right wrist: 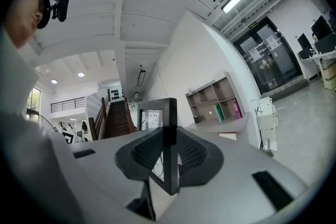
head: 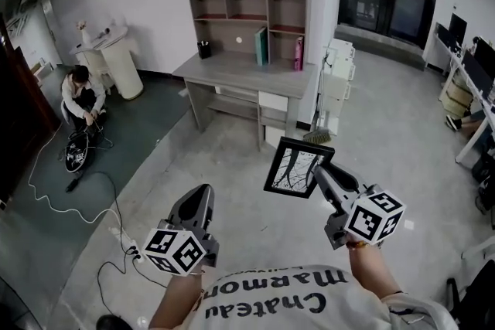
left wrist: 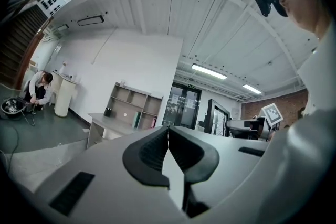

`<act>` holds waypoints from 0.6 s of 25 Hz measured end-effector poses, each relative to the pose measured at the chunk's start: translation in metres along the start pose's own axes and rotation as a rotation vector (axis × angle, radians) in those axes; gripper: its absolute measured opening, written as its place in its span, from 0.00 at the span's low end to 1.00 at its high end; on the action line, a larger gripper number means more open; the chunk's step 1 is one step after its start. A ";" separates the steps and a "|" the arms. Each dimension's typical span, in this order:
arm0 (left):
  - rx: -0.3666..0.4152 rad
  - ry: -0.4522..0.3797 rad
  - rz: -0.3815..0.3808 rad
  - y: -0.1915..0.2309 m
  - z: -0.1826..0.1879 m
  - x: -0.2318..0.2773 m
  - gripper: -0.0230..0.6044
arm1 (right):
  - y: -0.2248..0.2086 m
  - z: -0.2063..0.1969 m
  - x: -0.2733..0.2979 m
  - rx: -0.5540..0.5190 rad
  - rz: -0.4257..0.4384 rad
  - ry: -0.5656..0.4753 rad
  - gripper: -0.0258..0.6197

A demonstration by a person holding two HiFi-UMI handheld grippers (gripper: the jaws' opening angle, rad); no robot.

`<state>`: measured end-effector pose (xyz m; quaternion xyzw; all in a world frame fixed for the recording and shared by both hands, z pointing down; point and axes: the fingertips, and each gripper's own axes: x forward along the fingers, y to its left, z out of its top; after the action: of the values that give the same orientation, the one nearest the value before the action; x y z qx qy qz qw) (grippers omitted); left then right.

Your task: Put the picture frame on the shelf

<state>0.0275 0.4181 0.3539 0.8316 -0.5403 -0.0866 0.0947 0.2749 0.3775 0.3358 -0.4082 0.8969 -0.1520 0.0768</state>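
A black picture frame (head: 296, 167) with a white print of dark branches hangs in the air, held upright by my right gripper (head: 319, 171), which is shut on its right edge. In the right gripper view the frame (right wrist: 164, 128) stands between the two pads. My left gripper (head: 203, 195) is lower left, shut with nothing in it; its pads (left wrist: 152, 152) meet in the left gripper view. The grey wooden shelf (head: 249, 21) with open cubbies sits on a desk (head: 242, 76) against the far white wall, well ahead of both grippers.
The shelf holds a green book (head: 262, 47), a pink bottle (head: 298, 55) and a black cup (head: 204, 49). A white unit (head: 337, 81) stands right of the desk. A person (head: 82, 100) crouches at far left by cables (head: 69, 197) on the floor. Desks (head: 468, 81) line the right side.
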 end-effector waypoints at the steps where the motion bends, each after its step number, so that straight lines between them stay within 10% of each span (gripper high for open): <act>1: -0.016 -0.008 -0.012 0.004 0.001 0.005 0.07 | -0.002 0.000 0.004 0.020 0.003 -0.006 0.17; 15: -0.078 0.005 -0.052 0.033 -0.023 0.032 0.07 | -0.022 -0.042 0.066 0.033 0.032 0.127 0.17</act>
<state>0.0165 0.3774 0.3832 0.8411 -0.5147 -0.1079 0.1263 0.2365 0.3228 0.3823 -0.3822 0.9036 -0.1911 0.0289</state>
